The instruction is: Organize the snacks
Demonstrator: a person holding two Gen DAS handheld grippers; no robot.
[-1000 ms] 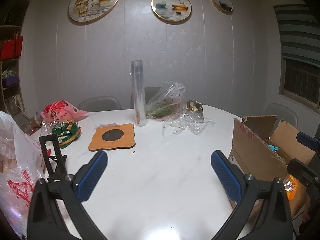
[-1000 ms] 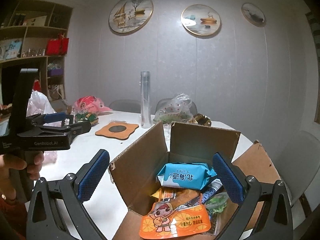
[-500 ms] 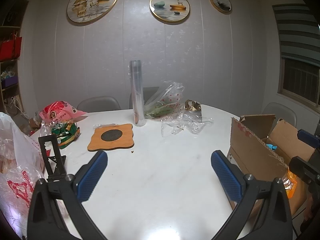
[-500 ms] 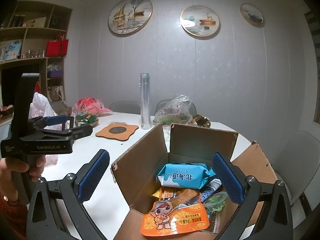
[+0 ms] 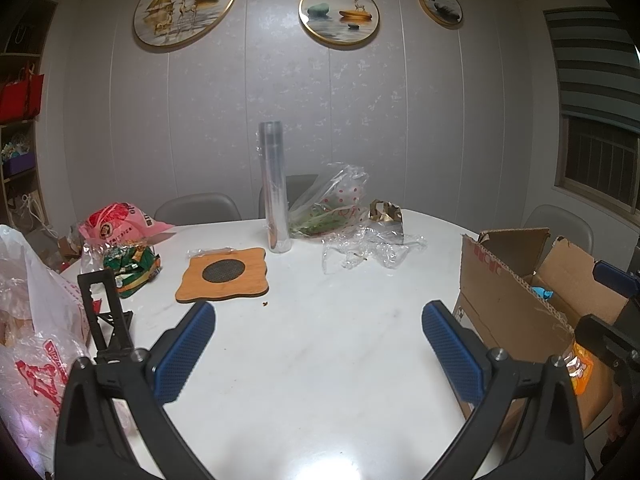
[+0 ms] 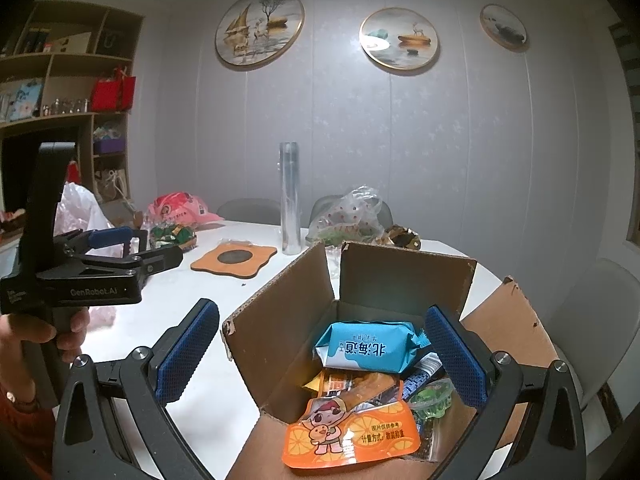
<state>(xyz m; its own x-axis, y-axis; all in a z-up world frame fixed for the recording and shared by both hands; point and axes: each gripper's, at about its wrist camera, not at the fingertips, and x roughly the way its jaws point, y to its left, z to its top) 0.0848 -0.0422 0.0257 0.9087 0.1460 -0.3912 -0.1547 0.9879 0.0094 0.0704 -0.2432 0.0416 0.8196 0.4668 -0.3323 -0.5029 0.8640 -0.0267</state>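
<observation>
both grippers gape empty, right gripper (image 6: 320, 354) over the box (image 6: 404, 270), poised to pick the blue pack (image 6: 366, 346).

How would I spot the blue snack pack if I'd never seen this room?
Find the open cardboard box at the edge of the white table. Among the snacks inside, the blue pack lies at the back, above the orange pouch. It is the only light blue wrapper, pillow-shaped, with white lettering.
</observation>
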